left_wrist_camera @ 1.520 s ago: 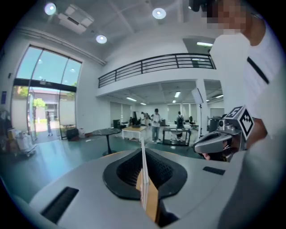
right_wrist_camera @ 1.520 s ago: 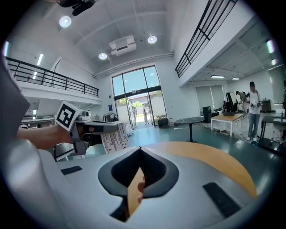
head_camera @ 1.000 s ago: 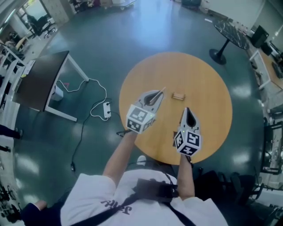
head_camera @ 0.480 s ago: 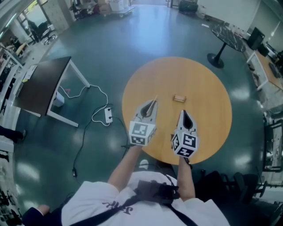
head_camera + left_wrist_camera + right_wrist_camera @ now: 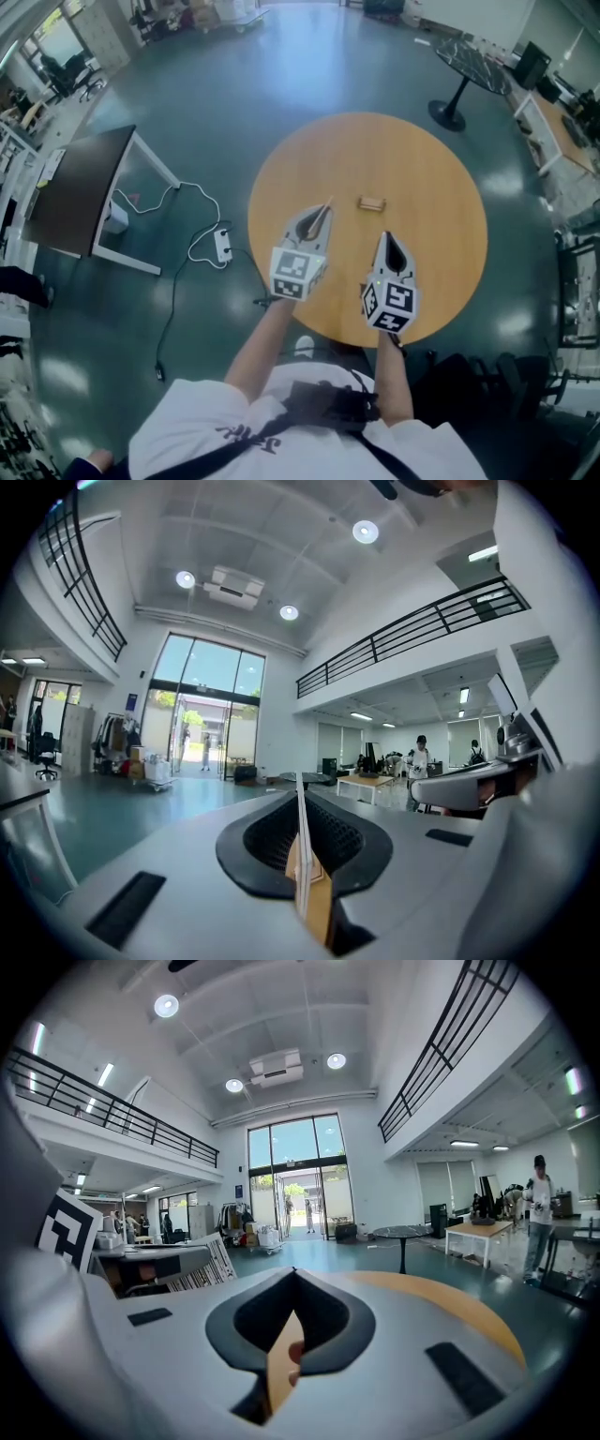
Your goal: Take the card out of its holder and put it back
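While both grippers hover over the near half of the round table, the left gripper has its jaws pinched tight on the card. It's a thin white sliver, seen edge-on, standing up out of the closed tips in the left gripper view. From the head view the card pokes out past those tips, angled up and to the right across the wood.

So the card is out, and the holder, a small tan block, sits on the table just beyond and to the right of it. It's apart from the card, and neither gripper touches it.

Over to the right gripper: jaws together, tips meeting in a point, nothing clamped between them. Through the slot behind the tips only a strip of wood colour shows. It points up the table, side by side with the left gripper, near the holder but short of it.

The person's forearms run down to a white shirt at the bottom of the head view.

Off the table, a white cable loops across the green floor to a power strip, beside a dark desk. A black table stands at the top right.
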